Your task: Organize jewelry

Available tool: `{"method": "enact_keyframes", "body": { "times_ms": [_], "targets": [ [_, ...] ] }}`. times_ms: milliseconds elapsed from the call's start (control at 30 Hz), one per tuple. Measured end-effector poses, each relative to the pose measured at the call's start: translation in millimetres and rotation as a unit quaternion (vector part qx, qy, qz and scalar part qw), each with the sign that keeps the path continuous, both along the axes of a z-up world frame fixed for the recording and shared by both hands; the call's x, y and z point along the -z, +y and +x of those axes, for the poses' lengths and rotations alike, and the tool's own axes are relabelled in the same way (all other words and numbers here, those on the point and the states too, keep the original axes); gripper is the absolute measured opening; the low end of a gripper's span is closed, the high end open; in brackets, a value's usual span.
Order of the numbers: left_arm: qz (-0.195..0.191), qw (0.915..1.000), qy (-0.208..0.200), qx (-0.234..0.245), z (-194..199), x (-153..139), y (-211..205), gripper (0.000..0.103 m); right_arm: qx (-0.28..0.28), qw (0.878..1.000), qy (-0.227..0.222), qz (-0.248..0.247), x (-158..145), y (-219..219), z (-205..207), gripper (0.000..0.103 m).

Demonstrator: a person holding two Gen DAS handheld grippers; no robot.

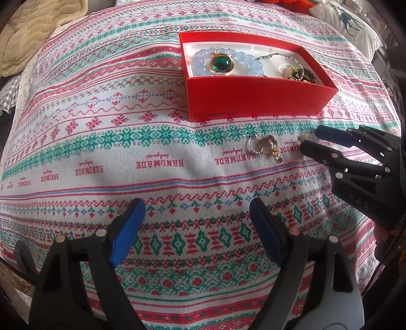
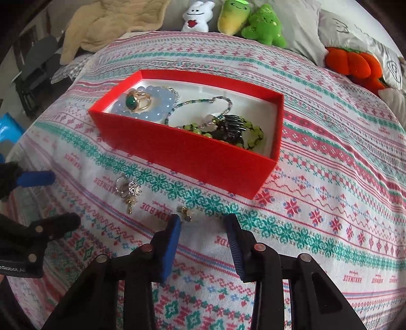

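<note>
A red box (image 1: 253, 97) (image 2: 192, 157) sits on the patterned cloth and holds a green-stone gold ring (image 1: 221, 64) (image 2: 138, 101) on a pale blue bead bracelet, a thin chain and green beads (image 2: 203, 127). A cluster of silver and gold rings and charms (image 1: 265, 147) (image 2: 128, 190) lies on the cloth in front of the box. A small gold earring (image 1: 303, 137) (image 2: 185, 212) lies just ahead of my right gripper (image 2: 203, 219) (image 1: 308, 139), which is open around it. My left gripper (image 1: 196, 205) (image 2: 63, 198) is open and empty, nearer the front.
The patterned cloth (image 1: 127, 152) covers a bed. Plush toys (image 2: 233, 17) and an orange plush pumpkin (image 2: 355, 66) line the far edge with grey pillows. A cream blanket (image 2: 106, 22) lies at the back left.
</note>
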State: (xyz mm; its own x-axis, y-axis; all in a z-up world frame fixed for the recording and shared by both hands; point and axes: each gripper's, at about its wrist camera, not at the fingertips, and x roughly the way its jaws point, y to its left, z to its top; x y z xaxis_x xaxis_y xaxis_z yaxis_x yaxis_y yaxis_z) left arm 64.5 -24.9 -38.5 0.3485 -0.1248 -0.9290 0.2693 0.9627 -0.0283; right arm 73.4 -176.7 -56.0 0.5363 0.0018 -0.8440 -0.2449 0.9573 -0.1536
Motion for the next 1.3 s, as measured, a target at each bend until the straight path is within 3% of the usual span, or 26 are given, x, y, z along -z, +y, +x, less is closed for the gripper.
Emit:
{"method": "enact_keyframes", "body": {
  "times_ms": [200, 300, 467, 667, 833, 1300],
  "targets": [
    [-0.005, 1.0, -0.005, 0.002, -2.1, -2.1, 1.3, 0.084, -0.027, 1.0, 0.01, 0.006, 2.7, 9.4, 5.6, 0.01],
    [-0.008, 0.9999, -0.007, 0.009, -2.3, -3.0, 1.0, 0.084, -0.029, 0.999, 0.017, 0.005, 2.6, 14.0, 7.2, 0.007],
    [-0.016, 0.9995, -0.015, 0.025, -0.7, -5.4, -4.5, 0.078, -0.026, 0.999, 0.024, 0.014, -3.2, 11.6, 7.3, 0.006],
    [-0.02, 0.9976, -0.027, 0.06, 5.5, 0.4, -20.5, 0.054, -0.016, 0.999, 0.031, 0.027, -5.8, 4.5, 1.2, 0.006],
    [-0.025, 0.9953, -0.036, 0.087, 7.6, 3.0, -35.0, 0.042, -0.02, 0.999, 0.03, 0.037, -11.0, 0.5, -4.6, 0.006],
    [-0.024, 0.9928, -0.057, 0.102, 22.0, 7.9, -60.5, 0.027, -0.013, 0.998, 0.025, 0.058, -22.8, -12.4, -10.2, 0.006]
  ]
}}
